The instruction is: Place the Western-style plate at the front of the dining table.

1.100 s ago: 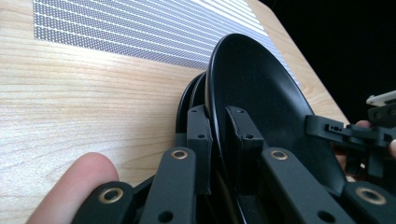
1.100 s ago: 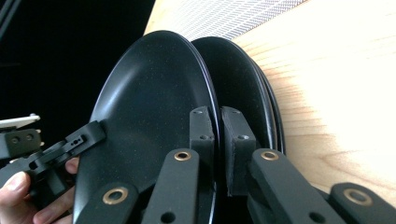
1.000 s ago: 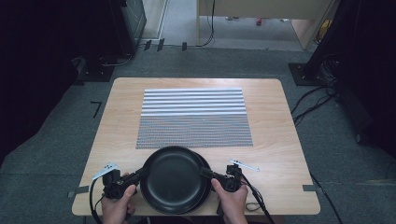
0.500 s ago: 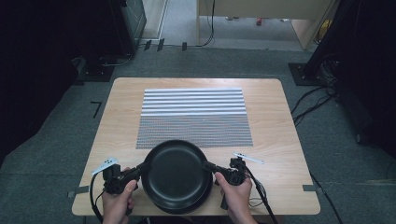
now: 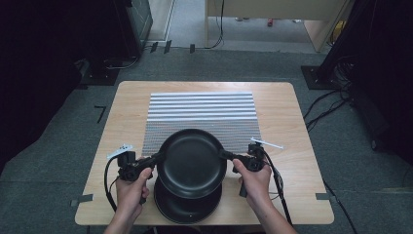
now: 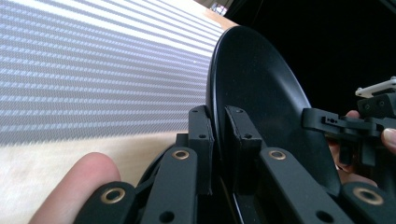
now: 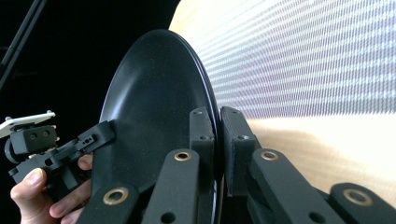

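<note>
A black plate [image 5: 191, 163] hangs above the table's near edge, held level by both grippers on opposite sides of its rim. My left gripper [image 5: 158, 157] is shut on the left rim; in the left gripper view its jaws [image 6: 218, 135] clamp the plate's [image 6: 257, 84] edge. My right gripper [image 5: 225, 155] is shut on the right rim, with the jaws [image 7: 218, 140] pinching the plate [image 7: 154, 93]. A second black plate [image 5: 187, 210] lies on the table beneath, partly covered by the raised one.
A grey striped mat [image 5: 202, 114] covers the middle of the wooden table [image 5: 292, 126], just beyond the plates. Cables trail from both grippers toward the near edge. Dark carpet and black stands surround the table.
Both grippers have carried the plate up and away from the person, toward the mat. A second black plate under it has come into sight.
</note>
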Action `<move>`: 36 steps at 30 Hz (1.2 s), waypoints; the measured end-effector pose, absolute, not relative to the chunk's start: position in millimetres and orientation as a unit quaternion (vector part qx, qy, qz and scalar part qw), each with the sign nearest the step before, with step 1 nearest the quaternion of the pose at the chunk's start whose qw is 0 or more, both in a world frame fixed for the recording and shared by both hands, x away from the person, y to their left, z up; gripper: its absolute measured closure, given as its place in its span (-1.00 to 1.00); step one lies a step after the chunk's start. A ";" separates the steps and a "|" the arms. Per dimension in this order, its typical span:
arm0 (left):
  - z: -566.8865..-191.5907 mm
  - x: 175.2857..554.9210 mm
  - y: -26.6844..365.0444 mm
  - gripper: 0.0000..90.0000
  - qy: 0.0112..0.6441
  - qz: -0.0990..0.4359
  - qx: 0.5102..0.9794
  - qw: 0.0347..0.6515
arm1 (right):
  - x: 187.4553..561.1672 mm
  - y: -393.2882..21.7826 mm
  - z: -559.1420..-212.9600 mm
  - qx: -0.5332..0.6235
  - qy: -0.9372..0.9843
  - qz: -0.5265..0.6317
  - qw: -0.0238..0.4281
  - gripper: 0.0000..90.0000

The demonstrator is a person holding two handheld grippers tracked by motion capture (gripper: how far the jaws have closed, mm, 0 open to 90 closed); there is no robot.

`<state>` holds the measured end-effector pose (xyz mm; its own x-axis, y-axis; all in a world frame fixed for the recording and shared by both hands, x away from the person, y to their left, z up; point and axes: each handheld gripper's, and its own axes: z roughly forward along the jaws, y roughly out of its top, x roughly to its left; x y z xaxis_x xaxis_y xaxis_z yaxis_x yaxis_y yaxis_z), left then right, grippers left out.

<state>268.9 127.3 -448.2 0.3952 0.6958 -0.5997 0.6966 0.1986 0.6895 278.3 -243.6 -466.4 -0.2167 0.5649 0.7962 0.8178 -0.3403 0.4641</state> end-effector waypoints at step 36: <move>-441.9 421.3 78.8 0.82 0.576 -0.021 0.643 0.505 | 403.6 -279.8 -459.0 -0.661 -0.534 -0.520 0.086 0.86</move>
